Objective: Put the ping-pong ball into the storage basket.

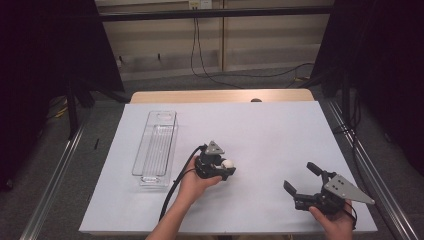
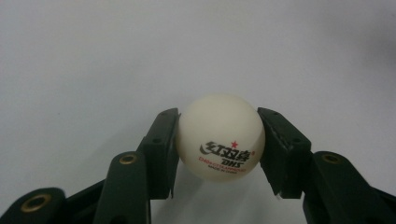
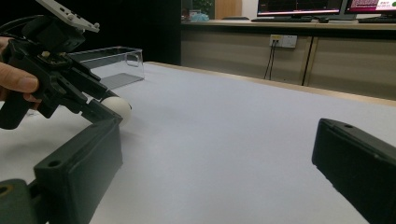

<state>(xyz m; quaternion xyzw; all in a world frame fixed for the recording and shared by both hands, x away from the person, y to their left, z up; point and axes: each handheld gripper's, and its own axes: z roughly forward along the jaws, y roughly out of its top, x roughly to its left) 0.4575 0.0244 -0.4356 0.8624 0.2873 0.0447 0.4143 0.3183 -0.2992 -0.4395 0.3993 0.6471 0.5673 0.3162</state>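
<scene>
A white ping-pong ball [image 2: 220,137] with black and red print sits between the black jaws of my left gripper [image 2: 219,140], which is shut on it just above the white table. In the high view the left gripper [image 1: 226,166] is near the table's middle with the ball [image 1: 228,163] at its tip. From the right gripper view the ball [image 3: 117,106] shows at the left, pinched by the left gripper [image 3: 105,109]. My right gripper [image 1: 301,178] stands open at the front right, nothing between its jaws [image 3: 215,158].
A clear plastic tray [image 1: 155,148] lies lengthwise on the left part of the white table sheet [image 1: 270,130], left of the left gripper. A cable trails from the left gripper toward the front edge. Dark curtains flank the table.
</scene>
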